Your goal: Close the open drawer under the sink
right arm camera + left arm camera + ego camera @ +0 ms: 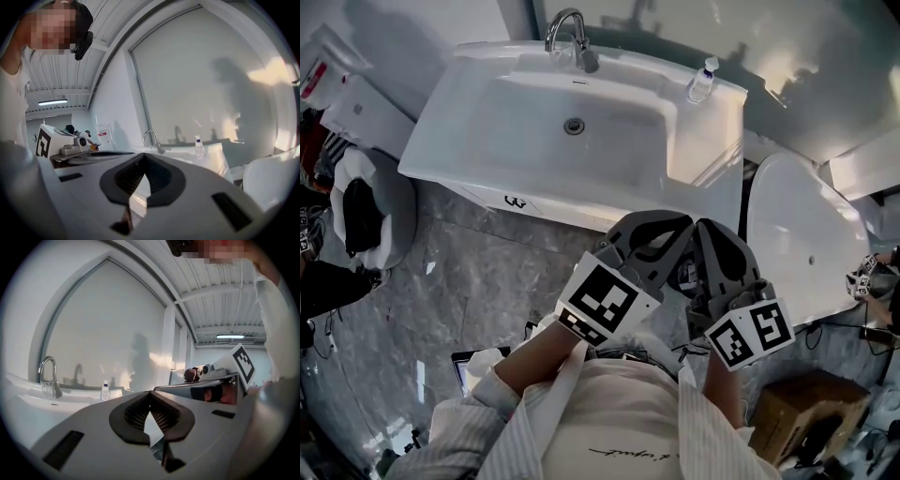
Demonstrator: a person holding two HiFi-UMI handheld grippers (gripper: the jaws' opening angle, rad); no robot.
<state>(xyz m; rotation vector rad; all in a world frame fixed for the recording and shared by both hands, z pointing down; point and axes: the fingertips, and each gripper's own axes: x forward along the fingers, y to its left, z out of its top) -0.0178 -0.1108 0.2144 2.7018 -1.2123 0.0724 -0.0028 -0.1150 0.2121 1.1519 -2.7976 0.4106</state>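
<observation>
The white sink (pixel 511 117) with a chrome faucet (pixel 567 33) fills the top of the head view. Under its front rim runs a white cabinet front (pixel 546 208) with a small black logo. From this steep angle I cannot tell whether a drawer stands out. My left gripper (pixel 673 225) and right gripper (pixel 703 227) are held side by side close to my body, just short of the sink's front right corner and touching nothing. Both are shut and empty: the left gripper (pixel 150 399) and right gripper (pixel 143 161) have pads meeting at the tips.
A small clear bottle (pixel 701 80) stands on the sink's right ledge. A white toilet (pixel 797 234) is to the right, with a cardboard box (pixel 806 412) near it. At the left, a white bin (pixel 366 206) holds something dark. The floor is grey marble.
</observation>
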